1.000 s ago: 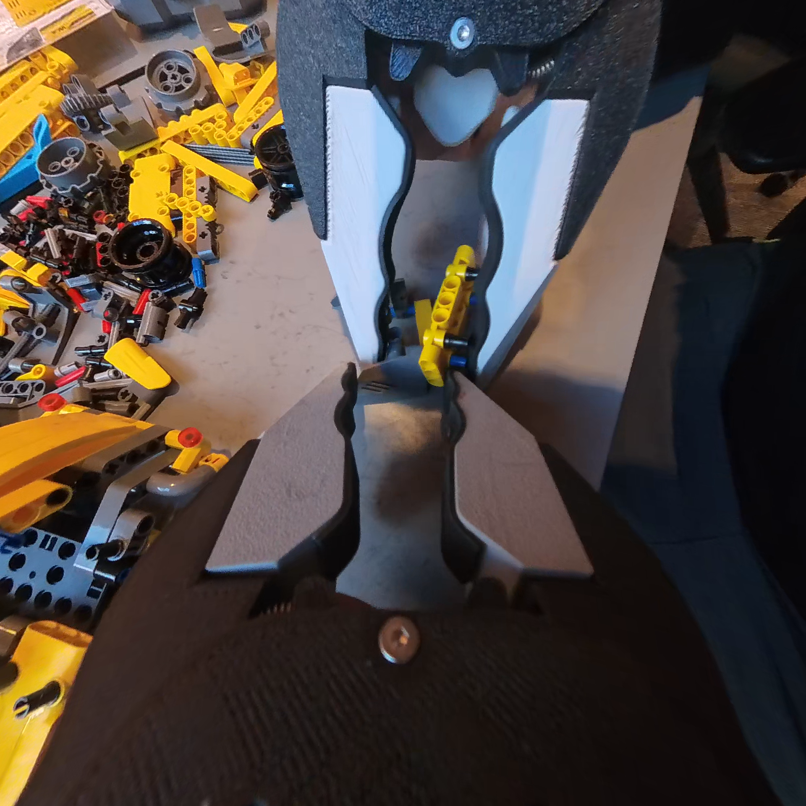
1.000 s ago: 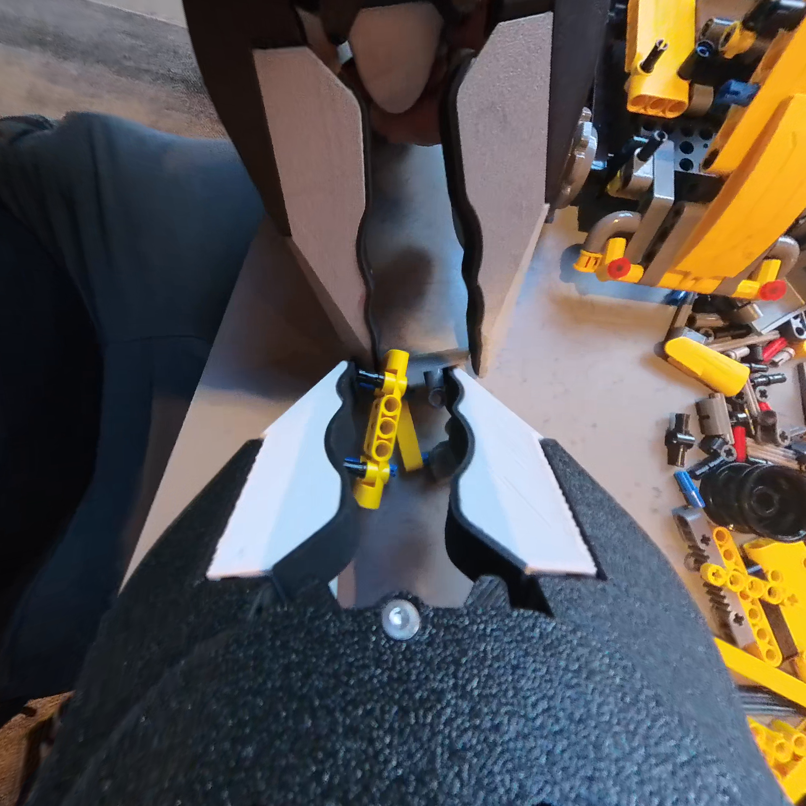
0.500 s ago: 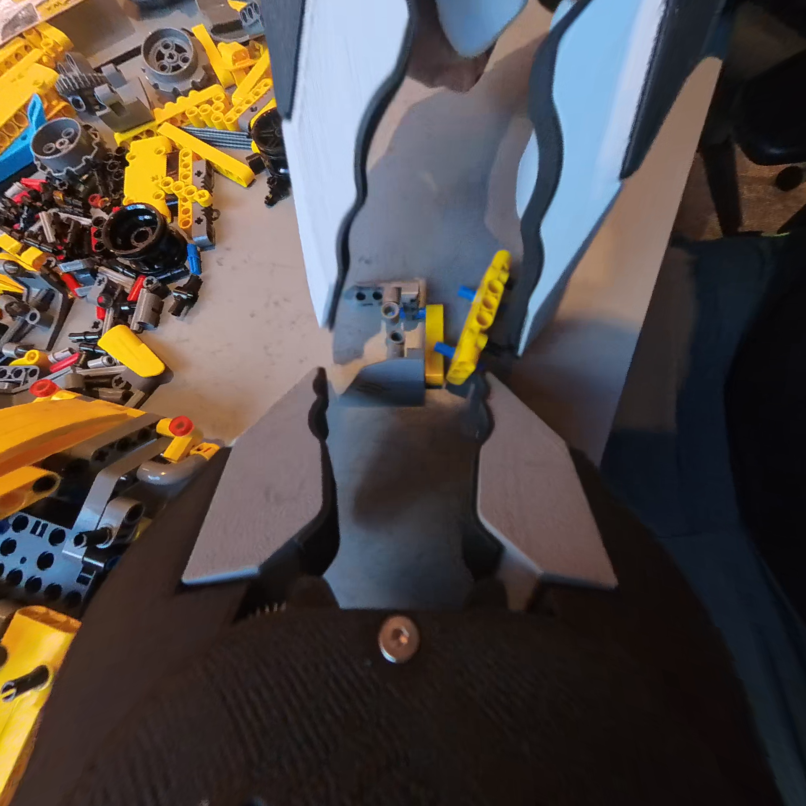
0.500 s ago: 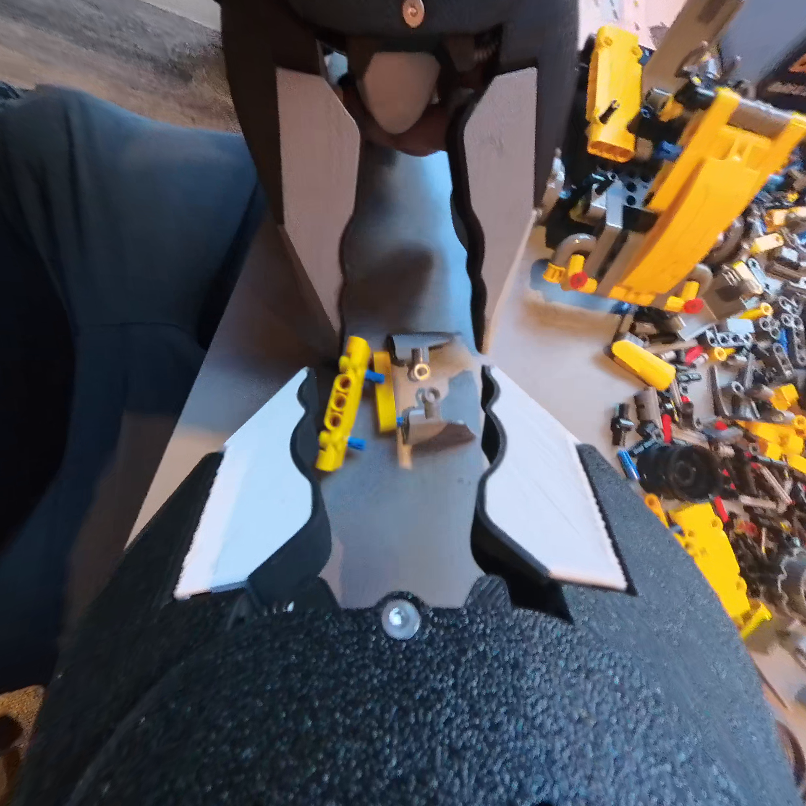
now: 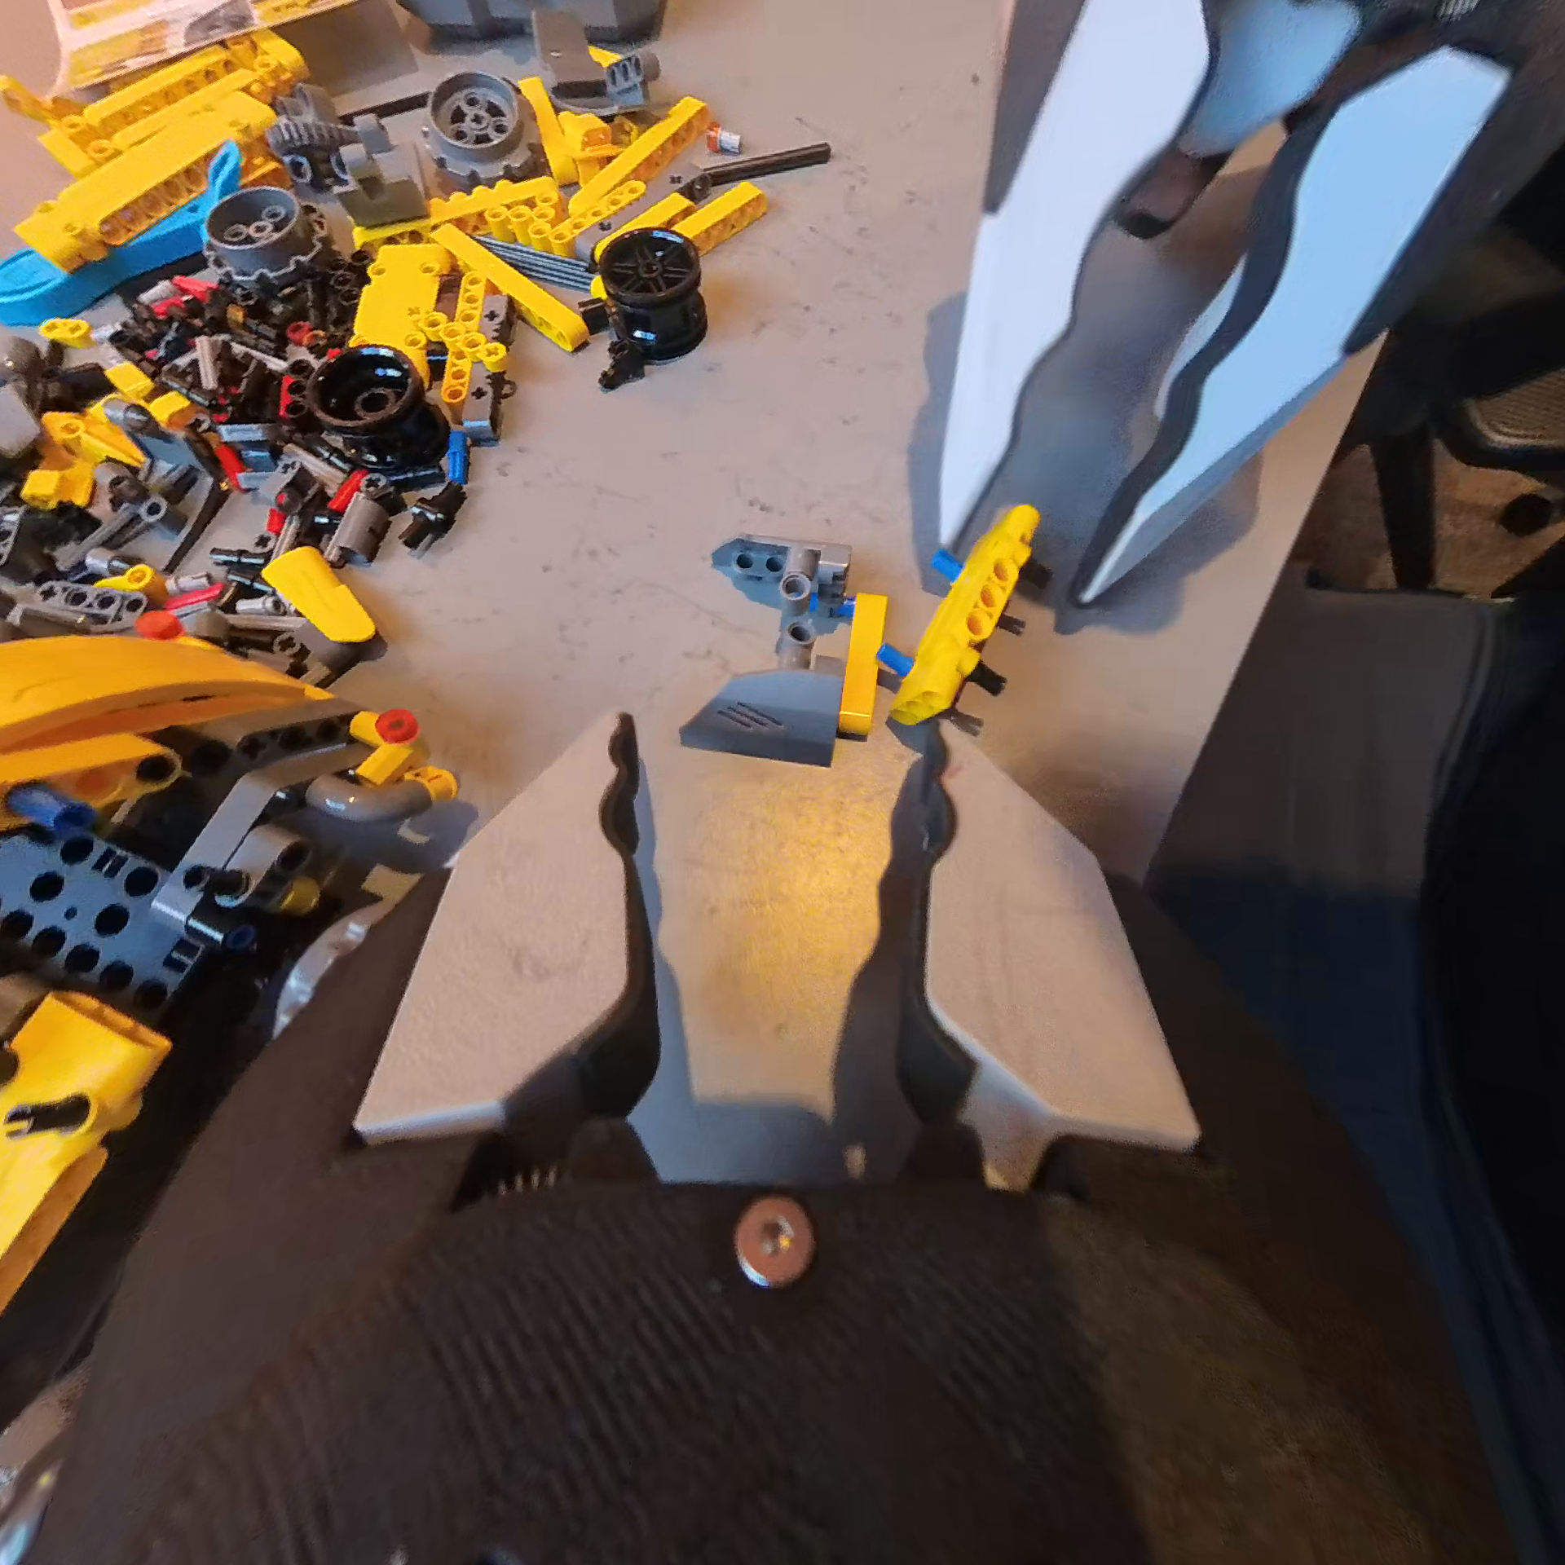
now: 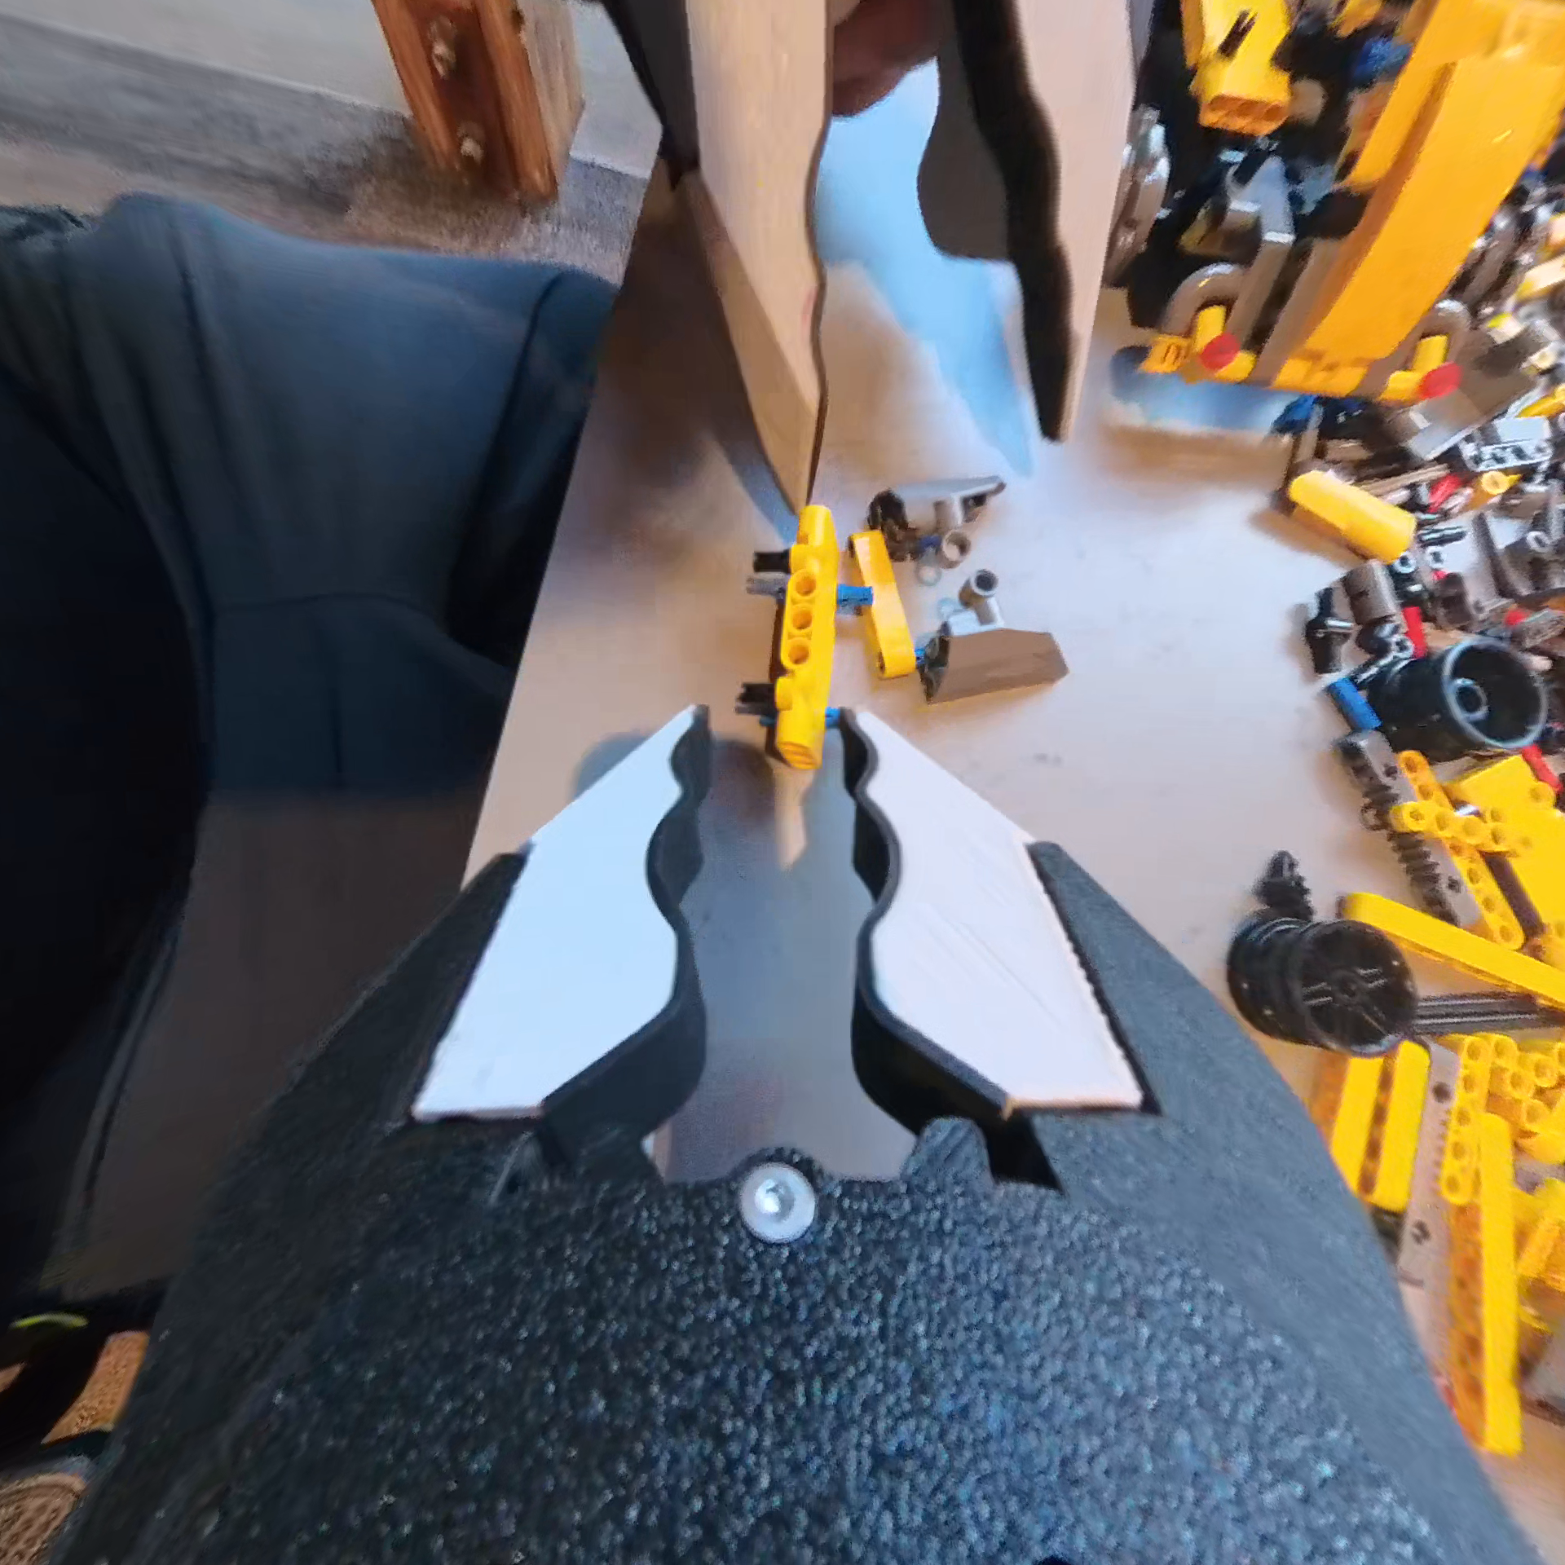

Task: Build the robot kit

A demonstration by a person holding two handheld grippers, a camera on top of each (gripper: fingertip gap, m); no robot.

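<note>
We see a pale grey tabletop (image 5: 644,525) with a faint mottled, stone-like look, and warm light makes a yellowish patch on it between the fingers of the left gripper (image 5: 775,745). Its fingers stand wide apart and hold nothing. Just in front of them, near the side edge of the tabletop, lies a small brick assembly (image 5: 855,648): a yellow beam with holes (image 5: 970,614), blue and black pins, a short yellow bar and a grey wedge piece (image 5: 758,720). The yellow beam leans a little, and its lower end is just beside the tip of one left finger.

The right gripper (image 6: 775,720) comes from the opposite side. Its white fingers (image 6: 584,923) are also apart, but more narrowly, and empty; the near end of the same beam (image 6: 804,631) lies just at their tips. We cannot tell if they touch it.

Farther along the tabletop, away from the edge, there is a big heap of loose bricks (image 5: 279,339): yellow beams, black wheels, grey hubs, red and black pins. A large half-built yellow model (image 6: 1355,195) stands beside this heap.

Beyond the edge we see dark blue cloth (image 6: 279,508), a grey carpet floor (image 6: 169,135) and a wooden post (image 6: 483,85). In the left wrist view that side is dark, with part of a black chair (image 5: 1490,406).
</note>
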